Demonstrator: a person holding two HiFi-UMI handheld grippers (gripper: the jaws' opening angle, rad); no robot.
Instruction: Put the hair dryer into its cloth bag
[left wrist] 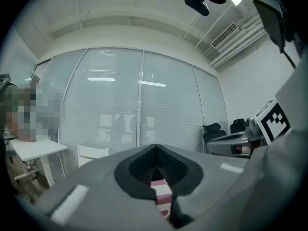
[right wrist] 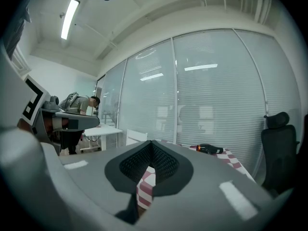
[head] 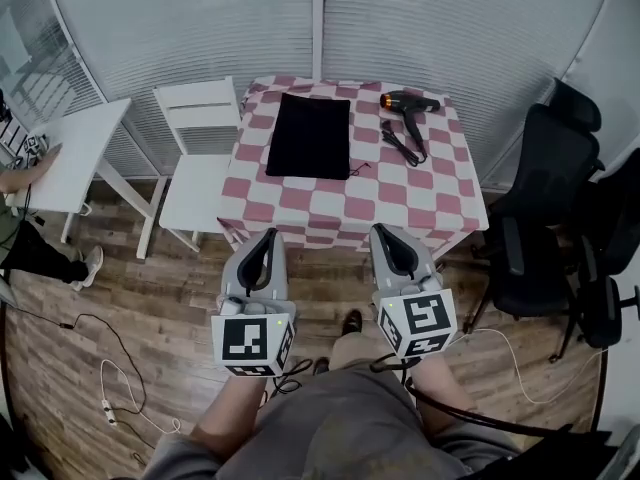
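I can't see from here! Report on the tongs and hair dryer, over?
Left tongs, right tongs shut, empty, short of the table. Hair dryer beside black bag, not inside. Nothing in the way.

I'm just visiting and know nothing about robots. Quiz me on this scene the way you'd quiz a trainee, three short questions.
1. In the head view, where does the hair dryer lie relative to the black cloth bag? A: to its left. B: to its right. C: on top of it.
2. True or false: the hair dryer is inside the black cloth bag.
3. Fill in: the left gripper and the right gripper both hold nothing, and their jaws are ___.

Key: 1 B; 2 false; 3 shut.
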